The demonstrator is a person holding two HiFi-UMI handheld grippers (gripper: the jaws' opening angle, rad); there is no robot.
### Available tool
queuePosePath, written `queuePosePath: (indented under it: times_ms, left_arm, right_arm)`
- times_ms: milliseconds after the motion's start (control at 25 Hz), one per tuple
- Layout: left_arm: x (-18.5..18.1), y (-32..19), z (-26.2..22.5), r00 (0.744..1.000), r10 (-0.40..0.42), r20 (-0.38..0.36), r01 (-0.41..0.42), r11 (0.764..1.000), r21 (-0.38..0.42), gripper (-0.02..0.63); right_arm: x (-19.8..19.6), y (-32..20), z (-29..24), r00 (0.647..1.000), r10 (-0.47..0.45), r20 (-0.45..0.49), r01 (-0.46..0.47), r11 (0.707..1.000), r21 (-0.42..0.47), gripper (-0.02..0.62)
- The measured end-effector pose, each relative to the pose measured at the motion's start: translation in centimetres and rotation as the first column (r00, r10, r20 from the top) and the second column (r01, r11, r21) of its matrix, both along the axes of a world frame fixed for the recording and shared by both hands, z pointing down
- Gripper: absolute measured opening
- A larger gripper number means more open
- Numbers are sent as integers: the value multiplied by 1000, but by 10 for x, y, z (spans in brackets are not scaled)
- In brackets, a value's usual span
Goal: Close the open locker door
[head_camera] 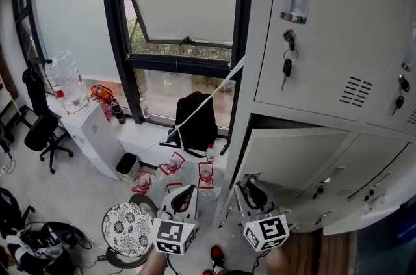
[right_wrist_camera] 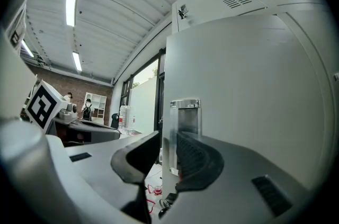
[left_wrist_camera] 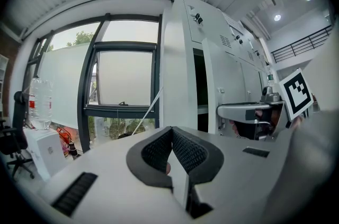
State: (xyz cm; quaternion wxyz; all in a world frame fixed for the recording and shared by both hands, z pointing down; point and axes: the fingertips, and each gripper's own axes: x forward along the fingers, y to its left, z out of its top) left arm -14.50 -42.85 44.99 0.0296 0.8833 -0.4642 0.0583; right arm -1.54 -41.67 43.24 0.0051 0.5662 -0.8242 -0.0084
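Left claw (left_wrist_camera: 172, 132): pinched closed, empty, facing the far window (left_wrist_camera: 124, 77).
Right claw (right_wrist_camera: 168, 142): narrow, clamped on door (right_wrist_camera: 243, 90) edge beside its handle (right_wrist_camera: 185, 114).

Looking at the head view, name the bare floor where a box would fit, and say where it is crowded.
Bare grey floor lies between the office chair, the white cabinet and the patterned stool. It is crowded below the black backpack, among the red-framed items.

Grey floor (head_camera: 71, 192) under chair (head_camera: 44, 134), patterned stool (head_camera: 127, 229)
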Motion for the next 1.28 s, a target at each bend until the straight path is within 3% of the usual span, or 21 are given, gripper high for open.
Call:
queuePosePath:
  times_ms: [1280]
  left_arm:
    - [-1, -46, 6, 998, -59, 13, 59, 998, -14, 21]
  right_arm:
    - [12, -52, 0, 1000, 8, 13, -9, 1000, 7, 101]
